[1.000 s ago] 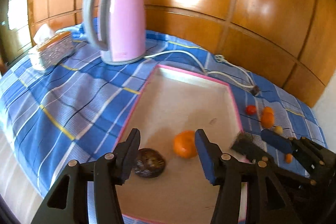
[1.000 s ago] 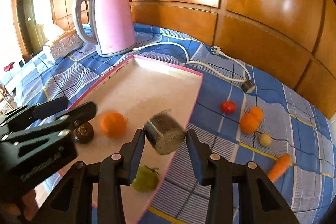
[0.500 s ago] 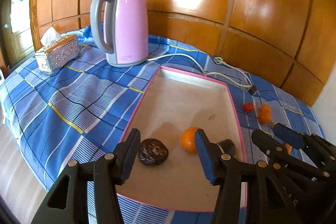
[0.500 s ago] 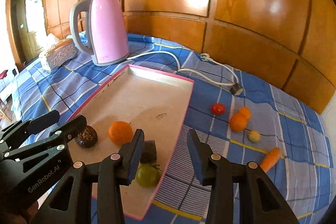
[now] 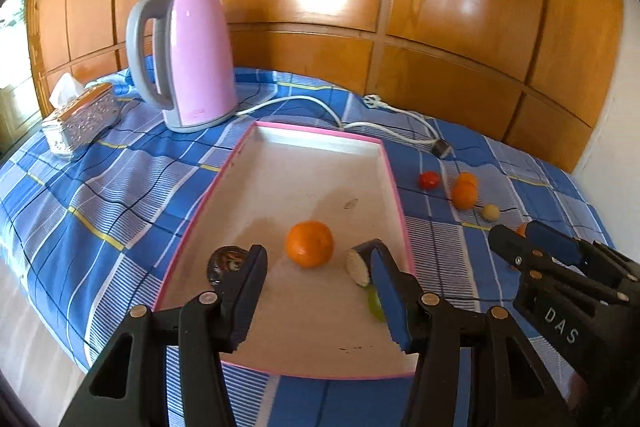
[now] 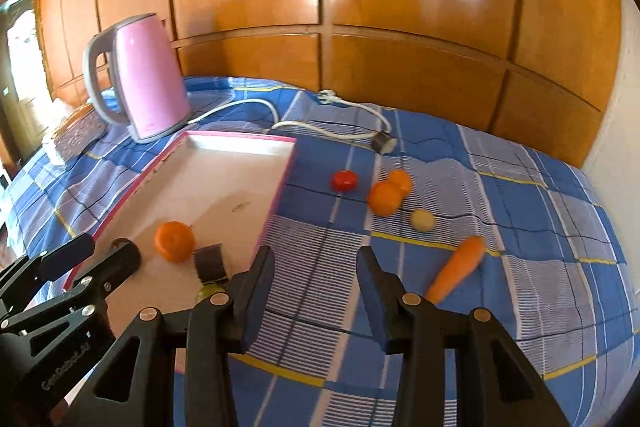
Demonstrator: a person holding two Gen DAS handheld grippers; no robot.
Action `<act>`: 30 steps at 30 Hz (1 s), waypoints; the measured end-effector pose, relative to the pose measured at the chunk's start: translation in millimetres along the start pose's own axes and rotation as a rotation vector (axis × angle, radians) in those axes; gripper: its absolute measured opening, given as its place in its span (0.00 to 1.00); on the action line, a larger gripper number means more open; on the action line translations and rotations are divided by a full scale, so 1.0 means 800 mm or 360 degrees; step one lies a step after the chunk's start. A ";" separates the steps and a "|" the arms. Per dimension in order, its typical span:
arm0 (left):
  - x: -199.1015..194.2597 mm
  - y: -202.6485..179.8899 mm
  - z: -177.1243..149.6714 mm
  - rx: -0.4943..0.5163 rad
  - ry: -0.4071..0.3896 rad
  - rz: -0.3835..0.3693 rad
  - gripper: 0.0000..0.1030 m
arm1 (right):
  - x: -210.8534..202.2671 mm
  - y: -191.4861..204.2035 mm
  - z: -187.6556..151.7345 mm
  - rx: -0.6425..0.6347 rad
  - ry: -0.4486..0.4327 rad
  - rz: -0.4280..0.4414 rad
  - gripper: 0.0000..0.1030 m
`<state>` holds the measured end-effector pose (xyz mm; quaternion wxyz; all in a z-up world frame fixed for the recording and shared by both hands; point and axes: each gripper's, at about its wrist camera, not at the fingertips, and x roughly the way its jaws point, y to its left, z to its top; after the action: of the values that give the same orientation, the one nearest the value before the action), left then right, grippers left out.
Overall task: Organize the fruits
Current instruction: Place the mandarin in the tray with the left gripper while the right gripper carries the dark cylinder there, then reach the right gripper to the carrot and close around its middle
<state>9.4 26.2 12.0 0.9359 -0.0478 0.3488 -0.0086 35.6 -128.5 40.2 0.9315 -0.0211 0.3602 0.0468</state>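
A pink-rimmed tray (image 5: 320, 137) (image 6: 240, 141) holds an orange (image 5: 309, 243) (image 6: 175, 241), a dark round fruit (image 5: 225, 262), a dark cut piece with a pale end (image 5: 362, 261) (image 6: 209, 260) and a green fruit (image 5: 375, 303) (image 6: 205, 291). On the blue checked cloth to the right lie a red tomato (image 6: 344, 181), two oranges (image 6: 385, 199), a pale small ball (image 6: 423, 220) and a carrot (image 6: 456, 267). My left gripper (image 5: 318, 283) is open and empty over the tray's near end. My right gripper (image 6: 316, 279) is open and empty over the cloth just right of the tray.
A pink electric kettle (image 5: 188, 57) (image 6: 140, 75) stands behind the tray, its white cord and plug (image 5: 400, 111) (image 6: 360, 107) trailing right. A tissue box (image 5: 80, 115) sits far left. Wooden panelling backs the table.
My right gripper let go of the dark cut piece, which now lies in the tray, and moved right over the cloth. Both grippers pulled back and up.
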 end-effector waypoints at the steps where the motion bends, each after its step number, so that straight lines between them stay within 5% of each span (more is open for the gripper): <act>1: -0.002 -0.002 -0.001 0.0009 -0.0001 -0.0004 0.53 | -0.002 -0.003 0.000 0.0007 -0.0005 -0.0004 0.42; 30: 0.006 -0.060 -0.015 0.0219 0.0058 -0.0080 0.53 | 0.002 -0.064 -0.026 0.0160 0.0053 -0.0118 0.42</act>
<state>6.5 -23.1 4.5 0.9299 0.0081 0.3632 -0.0569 28.3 -180.5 24.2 0.9264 0.0116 0.3763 -0.0061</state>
